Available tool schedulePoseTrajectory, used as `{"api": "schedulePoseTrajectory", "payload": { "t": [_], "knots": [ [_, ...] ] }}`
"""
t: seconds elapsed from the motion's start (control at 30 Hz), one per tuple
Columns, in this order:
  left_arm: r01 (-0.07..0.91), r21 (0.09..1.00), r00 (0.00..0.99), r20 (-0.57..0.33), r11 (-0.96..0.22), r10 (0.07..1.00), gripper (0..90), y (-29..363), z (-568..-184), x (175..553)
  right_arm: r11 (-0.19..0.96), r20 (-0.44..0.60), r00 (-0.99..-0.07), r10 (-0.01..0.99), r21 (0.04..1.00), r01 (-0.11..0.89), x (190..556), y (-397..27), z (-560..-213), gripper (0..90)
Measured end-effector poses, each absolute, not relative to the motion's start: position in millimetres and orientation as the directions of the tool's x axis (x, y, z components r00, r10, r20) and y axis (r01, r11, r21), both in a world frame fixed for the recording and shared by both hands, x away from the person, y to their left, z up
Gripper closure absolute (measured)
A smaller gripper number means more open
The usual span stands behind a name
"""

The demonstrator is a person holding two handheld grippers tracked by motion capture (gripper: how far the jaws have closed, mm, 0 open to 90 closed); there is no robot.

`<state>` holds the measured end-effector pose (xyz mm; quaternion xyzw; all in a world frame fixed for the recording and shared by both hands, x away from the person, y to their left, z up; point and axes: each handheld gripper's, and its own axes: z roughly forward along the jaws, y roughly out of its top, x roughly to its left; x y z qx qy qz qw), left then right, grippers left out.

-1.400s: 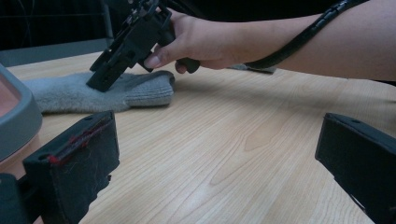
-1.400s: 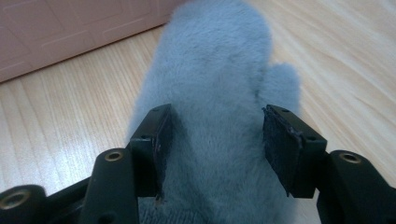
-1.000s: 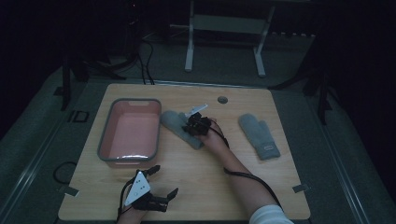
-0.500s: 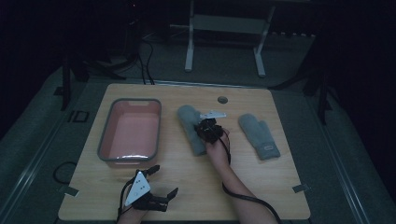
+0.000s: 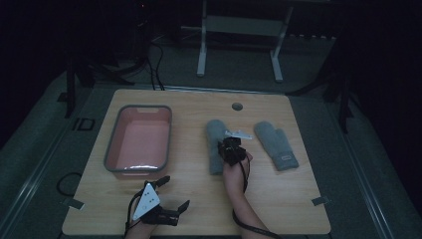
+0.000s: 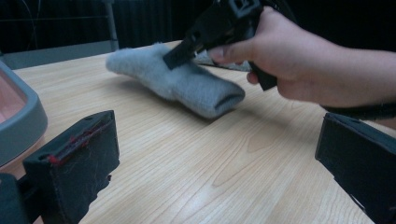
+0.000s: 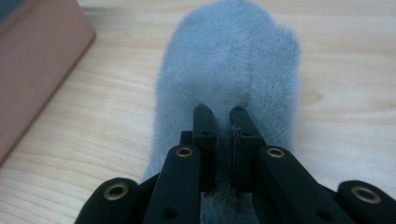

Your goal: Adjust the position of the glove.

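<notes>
Dim room, dark floor, metal stand legs beyond; one pale wooden table bore everything listed.

Item 1. My right gripper: jaws drawn together, pinching a fold of fleece at mid-table.

Item 2. Grey fleece mitten, the thing in hand: it lay flat on the wood just right of the tub, long axis running away from me, the pinch taken near its near end. In the left gripper view, the same mitten rested on the table under my right hand.

Item 3. Handling note, my judgement: the pinch held only a thin ridge of pile, so the mitten might slip out or drag. Lifting slowly, keeping the jaws tight, and raising the whole length clear of the tub's rim before carrying it across seemed the sound way; a deeper bite on the cuff would have been safer.

Item 4. Second grey mitten: flat on the table, right of the first and apart from it, untouched.

Item 5. My left gripper: jaws standing wide apart, nothing between them, low at the near-left edge of the table.

Item 6. Pink tub with grey rim: left half of the table, beside the held mitten but not touching; nothing visible inside.
</notes>
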<state>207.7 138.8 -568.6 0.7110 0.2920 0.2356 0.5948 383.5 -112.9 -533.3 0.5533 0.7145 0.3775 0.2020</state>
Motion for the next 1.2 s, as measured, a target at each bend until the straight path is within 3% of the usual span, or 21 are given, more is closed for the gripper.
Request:
{"api": "schedulePoseTrajectory", "payload": {
  "t": [0.23,0.47,0.6,0.9,1.13,1.2],
  "knots": [
    [0.137,0.983,0.720,-0.013,-0.125,0.693,0.0,139,-569,208,0.094,0.139,-0.292,0.946,0.748,0.657,385,-109,-554,79.9],
    [0.132,0.983,0.719,-0.005,-0.130,0.695,0.0,139,-568,207,0.094,0.160,-0.333,0.929,0.769,0.632,381,-117,-537,50.4],
    [0.135,0.983,0.717,-0.010,-0.124,0.697,0.1,139,-568,207,0.134,0.131,-0.403,0.906,0.813,0.567,378,-133,-515,42.3],
    [0.138,0.983,0.726,-0.015,-0.125,0.687,0.0,137,-569,208,0.195,0.062,-0.512,0.857,0.881,0.432,383,-203,-474,44.9],
    [0.141,0.982,0.726,-0.014,-0.128,0.688,0.0,137,-569,207,0.285,-0.010,-0.555,0.832,0.866,0.411,401,-260,-478,43.6],
    [0.143,0.981,0.724,-0.016,-0.127,0.690,0.1,137,-569,208,0.310,-0.033,-0.544,0.838,0.850,0.426,409,-276,-483,47.4]
  ]
}}
